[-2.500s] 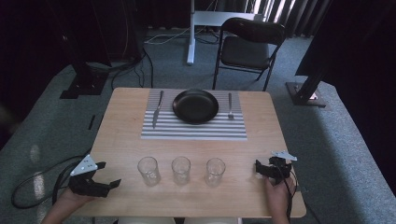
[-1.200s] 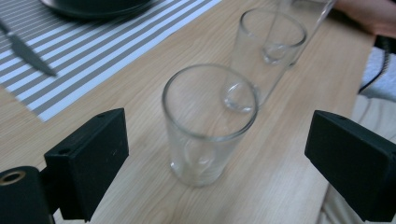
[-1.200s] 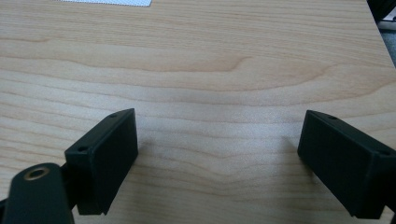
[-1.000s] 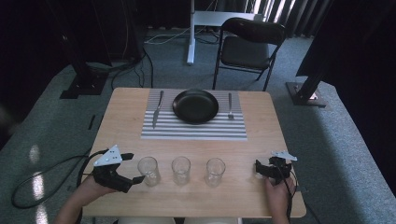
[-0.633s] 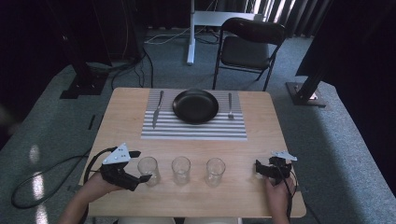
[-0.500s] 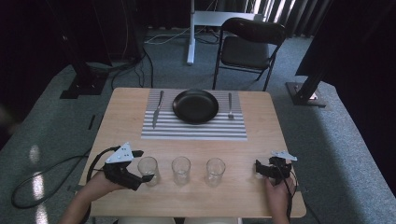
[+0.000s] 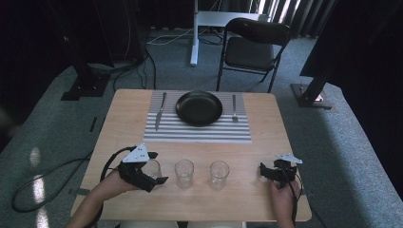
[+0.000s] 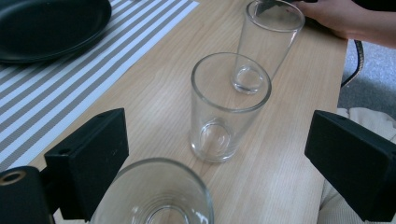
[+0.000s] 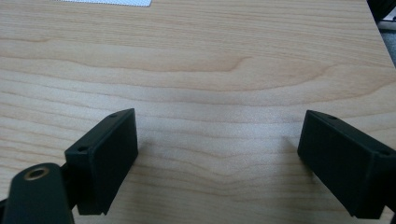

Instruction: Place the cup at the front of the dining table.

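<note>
Glassware pick-up — approach stage, nearest glass of three

Step in hand, as judged: the left gripper (image 7: 151,175) is closing in on the nearest glass (image 8: 154,193), the left-most of a row along the near part of the table (image 7: 123,123). Its jaws stand apart, one on each side of the rim, with the pads not pressing on it. Nothing is held.

Next move, as judged: bring the jaws further around the glass wall, level them below the rim, then close gently — clear glass is slick and a high or skewed grip could tip it toward its neighbour.

Right gripper (image 7: 266,172): rests near the table's right edge, jaws apart over bare wood, holding nothing, well apart from the glasses.

Count, near to far:
- Grippers: two, each in a hand.
- Glasses: three, upright, empty, in one row, apart from each other — nearest glass, middle glass (image 7: 184,173), far glass (image 7: 219,175).
- Striped placemat (image 7: 197,132): one, beyond the row.
- Black plate (image 7: 198,107): one, on the placemat.
- Knife (image 7: 160,110): one, left of the plate.
- Fork (image 7: 234,107): one, right of the plate.
- Folding chair (image 7: 252,47): one, beyond the table.
</note>
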### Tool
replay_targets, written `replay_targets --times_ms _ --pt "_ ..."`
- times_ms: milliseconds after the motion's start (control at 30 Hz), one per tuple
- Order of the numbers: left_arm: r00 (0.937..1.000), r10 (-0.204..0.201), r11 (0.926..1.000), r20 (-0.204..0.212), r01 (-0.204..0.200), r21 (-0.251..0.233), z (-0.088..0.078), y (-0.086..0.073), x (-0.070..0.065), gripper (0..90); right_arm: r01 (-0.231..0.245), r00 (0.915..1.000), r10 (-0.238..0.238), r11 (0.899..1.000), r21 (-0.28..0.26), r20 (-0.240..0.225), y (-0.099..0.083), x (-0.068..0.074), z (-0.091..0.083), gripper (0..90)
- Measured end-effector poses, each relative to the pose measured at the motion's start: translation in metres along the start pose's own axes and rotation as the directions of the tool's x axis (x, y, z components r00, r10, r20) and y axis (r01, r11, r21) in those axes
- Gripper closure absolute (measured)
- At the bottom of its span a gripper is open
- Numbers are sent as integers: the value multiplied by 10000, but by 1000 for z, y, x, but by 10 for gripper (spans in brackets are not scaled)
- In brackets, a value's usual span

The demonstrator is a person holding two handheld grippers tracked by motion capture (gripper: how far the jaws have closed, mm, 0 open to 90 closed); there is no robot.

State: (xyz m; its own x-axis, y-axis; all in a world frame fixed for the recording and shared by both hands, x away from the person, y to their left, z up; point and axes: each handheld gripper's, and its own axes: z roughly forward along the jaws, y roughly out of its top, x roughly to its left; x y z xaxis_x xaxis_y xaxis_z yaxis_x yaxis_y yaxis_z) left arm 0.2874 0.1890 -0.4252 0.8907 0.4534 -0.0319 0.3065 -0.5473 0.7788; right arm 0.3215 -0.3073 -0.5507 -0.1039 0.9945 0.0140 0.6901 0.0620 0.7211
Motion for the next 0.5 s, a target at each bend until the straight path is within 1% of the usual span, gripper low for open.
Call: replay_targets --times_ms 67,200,233,333,400,500 --pt "9999 -28 10000 97 27 51 4 2 -1 66 2 10000 -2 10000 -2 3 0 0 0 115" --pt "9999 44 9999 133 -46 155 10 5 -3 66 3 10000 -3 10000 -1 2 0 0 0 115" --pt "9998 87 9997 154 -91 238 13 7 -4 66 3 10000 -3 10000 -2 2 0 0 0 116" --pt "9995 181 9995 260 -187 236 19 11 -5 66 2 10000 -2 10000 -2 4 0 0 0 115" --pt "9989 194 9997 427 -201 159 23 15 -7 66 3 10000 -3 10000 1 3 0 0 0 115" --pt "9984 312 9993 464 -321 202 27 18 -9 66 3 10000 -3 10000 0 3 0 0 0 115"
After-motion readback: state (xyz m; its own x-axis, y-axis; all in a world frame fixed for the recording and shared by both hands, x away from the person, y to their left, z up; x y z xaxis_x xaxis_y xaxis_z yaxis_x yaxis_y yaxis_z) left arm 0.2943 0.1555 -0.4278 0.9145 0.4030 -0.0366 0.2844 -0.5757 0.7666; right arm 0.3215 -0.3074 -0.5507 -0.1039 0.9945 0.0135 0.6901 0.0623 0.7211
